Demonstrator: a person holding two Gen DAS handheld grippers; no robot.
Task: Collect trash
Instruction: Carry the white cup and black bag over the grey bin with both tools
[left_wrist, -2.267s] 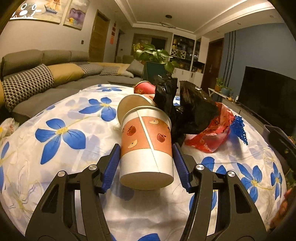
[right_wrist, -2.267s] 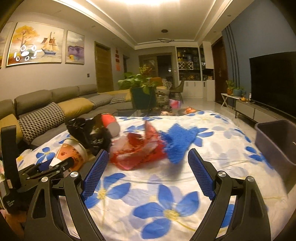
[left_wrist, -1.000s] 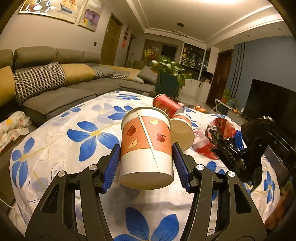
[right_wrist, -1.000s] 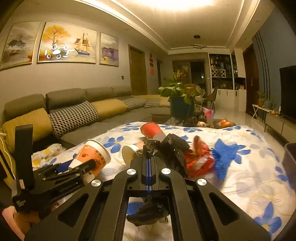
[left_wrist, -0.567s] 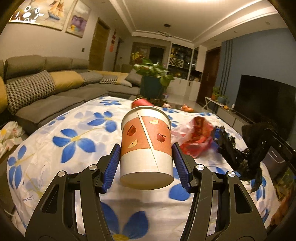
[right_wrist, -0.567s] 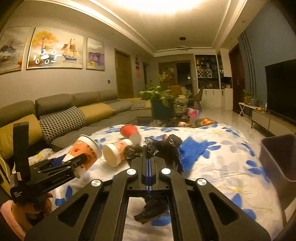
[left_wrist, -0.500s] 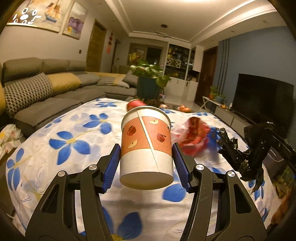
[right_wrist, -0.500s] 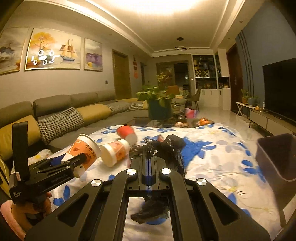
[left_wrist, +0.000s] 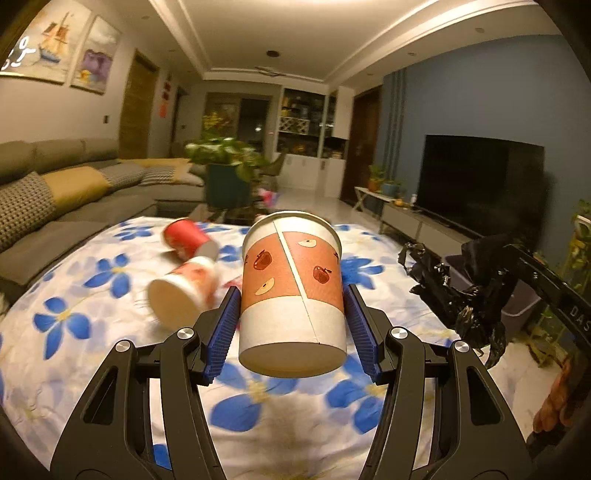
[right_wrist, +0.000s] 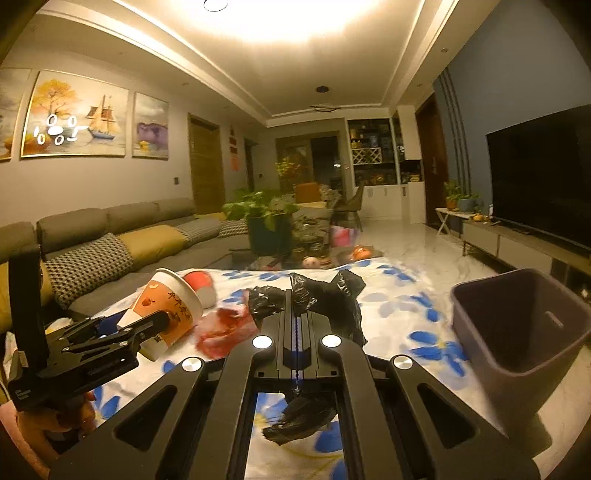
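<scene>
My left gripper is shut on an orange-and-white paper cup with apple prints, held above the flowered tablecloth. The same cup shows at the left of the right wrist view. My right gripper is shut on a crumpled black plastic bag, which also hangs at the right of the left wrist view as the black bag. A dark grey bin stands open at the right. On the table lie a red cup, a second printed cup on its side and a red wrapper.
A grey sofa with cushions runs along the left. A potted plant stands beyond the table's far end. A TV on a low cabinet lines the right wall. A person's hand holds the left gripper.
Both grippers have swung to the right while keeping their loads. The grey bin now looms larger and closer in the right wrist view. The lying cups have shifted left in the left wrist view.
</scene>
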